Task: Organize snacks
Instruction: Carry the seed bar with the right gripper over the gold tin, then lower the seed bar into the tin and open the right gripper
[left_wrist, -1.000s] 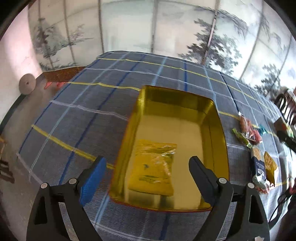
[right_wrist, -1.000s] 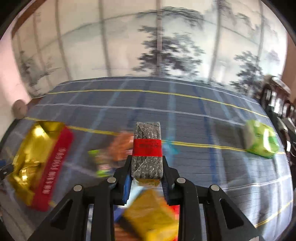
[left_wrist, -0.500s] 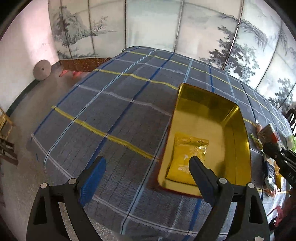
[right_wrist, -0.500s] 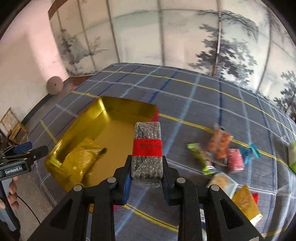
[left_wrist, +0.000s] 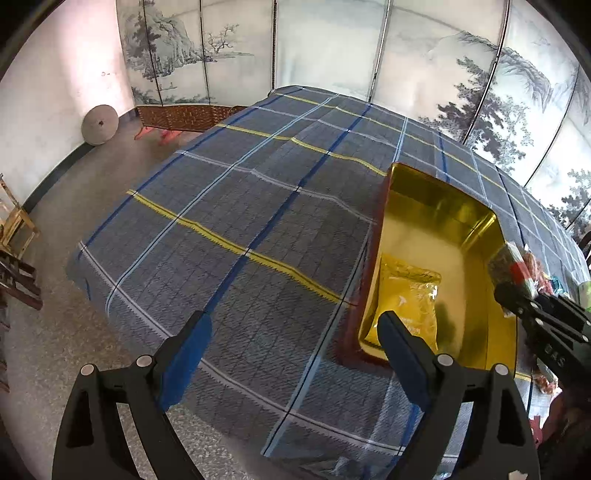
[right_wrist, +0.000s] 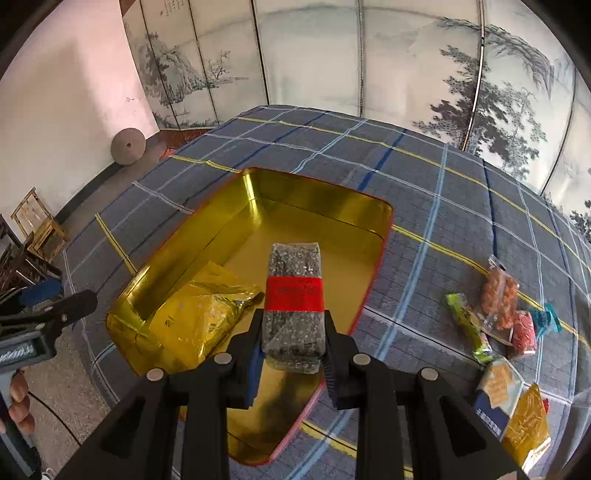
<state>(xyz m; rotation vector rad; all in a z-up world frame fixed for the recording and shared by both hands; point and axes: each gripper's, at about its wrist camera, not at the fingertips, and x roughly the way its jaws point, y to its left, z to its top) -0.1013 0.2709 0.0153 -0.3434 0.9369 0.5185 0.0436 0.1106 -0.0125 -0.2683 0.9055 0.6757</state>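
My right gripper (right_wrist: 293, 345) is shut on a dark seed bar with a red band (right_wrist: 294, 295) and holds it above the gold tin box (right_wrist: 317, 199). A yellow snack packet (right_wrist: 207, 314) lies inside the box at its near left. My left gripper (left_wrist: 291, 343) is open and empty, over the tablecloth left of the box (left_wrist: 439, 206). The right gripper with the bar (left_wrist: 511, 264) shows in the left wrist view at the box's right side. The packet (left_wrist: 410, 295) lies in the box there too.
Several loose snacks lie on the blue plaid tablecloth (right_wrist: 424, 173) right of the box: an orange bag (right_wrist: 498, 299), a green stick (right_wrist: 467, 325), a yellow packet (right_wrist: 526, 421). Painted folding screens stand behind the table. Wooden stools (right_wrist: 37, 229) stand on the floor at left.
My right gripper has carried the seed bar left, from over the snack pile to above the box. My left gripper has drawn back and left, away from the box.
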